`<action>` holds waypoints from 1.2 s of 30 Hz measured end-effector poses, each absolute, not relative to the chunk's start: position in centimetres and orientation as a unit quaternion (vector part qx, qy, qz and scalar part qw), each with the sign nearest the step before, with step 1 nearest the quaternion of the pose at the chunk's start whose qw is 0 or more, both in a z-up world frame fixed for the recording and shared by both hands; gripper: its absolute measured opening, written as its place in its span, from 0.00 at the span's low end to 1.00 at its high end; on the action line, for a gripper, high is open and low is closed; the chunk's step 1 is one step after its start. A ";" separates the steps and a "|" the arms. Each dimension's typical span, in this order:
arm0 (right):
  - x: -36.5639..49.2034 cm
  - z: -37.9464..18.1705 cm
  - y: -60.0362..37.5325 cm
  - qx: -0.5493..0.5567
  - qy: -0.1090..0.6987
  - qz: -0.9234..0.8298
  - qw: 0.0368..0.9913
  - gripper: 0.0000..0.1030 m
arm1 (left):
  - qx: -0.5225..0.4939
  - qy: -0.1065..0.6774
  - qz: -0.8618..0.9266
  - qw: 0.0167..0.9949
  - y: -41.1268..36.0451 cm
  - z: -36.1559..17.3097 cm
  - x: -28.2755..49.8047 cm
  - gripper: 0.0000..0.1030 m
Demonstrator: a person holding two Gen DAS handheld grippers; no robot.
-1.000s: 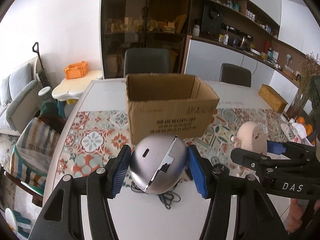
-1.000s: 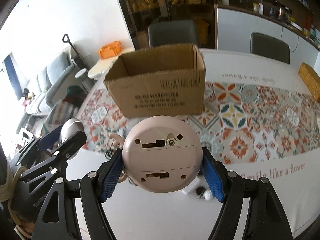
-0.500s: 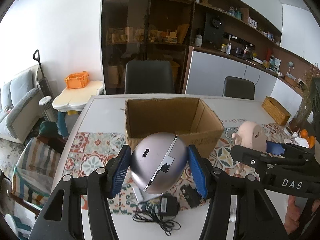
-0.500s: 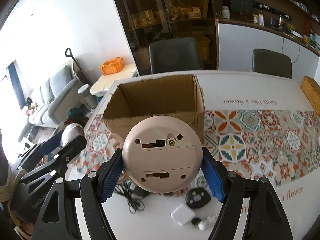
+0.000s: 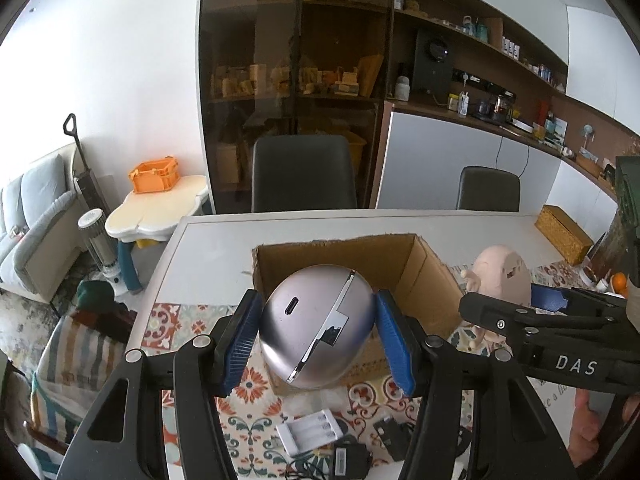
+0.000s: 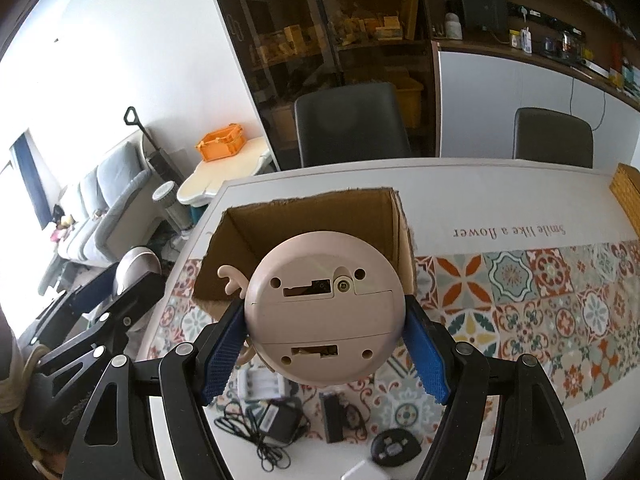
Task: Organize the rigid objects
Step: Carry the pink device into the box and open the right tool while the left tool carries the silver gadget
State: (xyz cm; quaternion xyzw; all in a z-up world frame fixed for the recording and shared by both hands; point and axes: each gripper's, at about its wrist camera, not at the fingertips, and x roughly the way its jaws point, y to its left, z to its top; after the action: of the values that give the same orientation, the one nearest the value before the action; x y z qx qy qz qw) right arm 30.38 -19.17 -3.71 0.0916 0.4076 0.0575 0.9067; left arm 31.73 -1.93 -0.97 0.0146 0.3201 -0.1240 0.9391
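Note:
My left gripper (image 5: pixel 318 338) is shut on a silver egg-shaped device (image 5: pixel 316 326), its blue pads pressing both sides. It hangs in the air over the near wall of an open cardboard box (image 5: pixel 424 272). My right gripper (image 6: pixel 324 346) is shut on a round pink toy (image 6: pixel 324 308) with small antlers, its flat underside facing the camera. It hovers above the near edge of the same cardboard box (image 6: pixel 320 216), whose inside looks bare. In the left wrist view the pink toy (image 5: pixel 502 276) shows at the right, held in the other gripper.
On the patterned table runner (image 6: pixel 540 288), near my grippers, lie a white battery charger (image 5: pixel 310 430), a black power adapter with cable (image 6: pixel 276 420), a small black block (image 6: pixel 334 416) and a black round fob (image 6: pixel 394 446). Two dark chairs (image 6: pixel 352 120) stand behind the table. A woven box (image 5: pixel 562 232) sits far right.
Both grippers have risen and moved toward the box with their objects still held. The box top has come into view, and the small items on the table have appeared below.

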 end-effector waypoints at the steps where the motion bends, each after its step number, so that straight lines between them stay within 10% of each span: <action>1: 30.8 -3.7 -19.2 0.091 0.408 0.056 0.907 0.72 | 0.016 0.322 -0.123 0.939 -2.0 -0.9 32.1 0.56; 25: 40.1 -6.3 -19.5 0.064 0.488 0.041 0.869 0.72 | 0.034 0.449 -0.091 0.888 -3.6 -5.8 41.5 0.56; 36: 41.4 -8.0 -18.8 0.061 0.511 0.047 0.856 0.73 | 0.057 0.415 -0.035 0.907 -1.8 -4.9 39.8 0.77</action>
State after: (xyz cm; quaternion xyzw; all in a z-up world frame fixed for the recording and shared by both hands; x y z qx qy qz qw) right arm 41.41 -18.75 -7.95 0.0606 0.5107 0.0474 0.8563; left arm 39.77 -1.82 -4.88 0.0574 0.4153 -0.0350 0.9072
